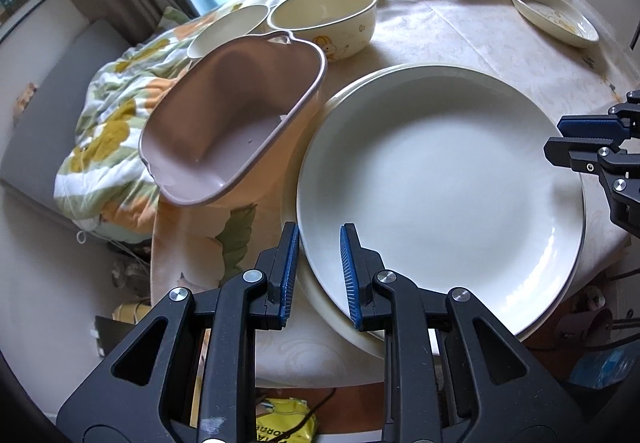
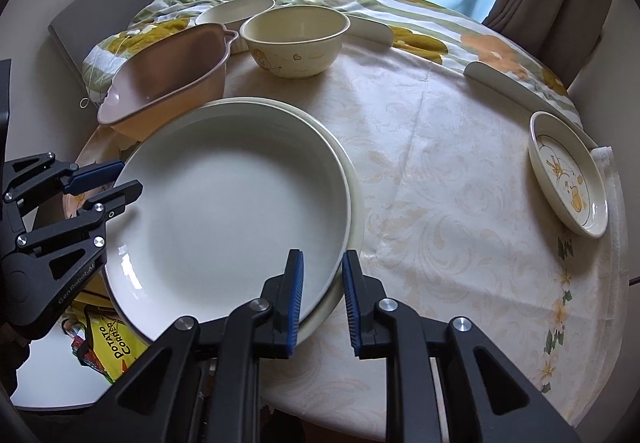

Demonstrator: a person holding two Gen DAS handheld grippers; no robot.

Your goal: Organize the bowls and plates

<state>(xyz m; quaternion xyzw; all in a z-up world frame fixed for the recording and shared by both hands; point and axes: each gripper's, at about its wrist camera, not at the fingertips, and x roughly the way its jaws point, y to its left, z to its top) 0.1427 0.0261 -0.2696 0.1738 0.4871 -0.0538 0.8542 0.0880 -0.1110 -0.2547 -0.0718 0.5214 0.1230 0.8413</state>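
- Gripping the large white plate (image 1: 436, 183) by opposite rims is observed: left tool (image 1: 320, 275) and right tool (image 2: 322, 301) each clamped narrow on it.
- Plate sits atop a second plate (image 2: 352, 179) on the counter (image 2: 460, 171); judged rigid, glazed, slippery, breakable.

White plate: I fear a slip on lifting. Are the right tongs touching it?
Touching. The right wrist view shows the white plate pinched at its near rim by the right tongs.

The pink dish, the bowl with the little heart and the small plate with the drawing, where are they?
pink dish (image 2: 168, 71), right wrist view, inner wall.
bowl with the little heart (image 2: 296, 57), right wrist view, outer side.
small plate with the drawing (image 2: 568, 179), right wrist view, inner face.
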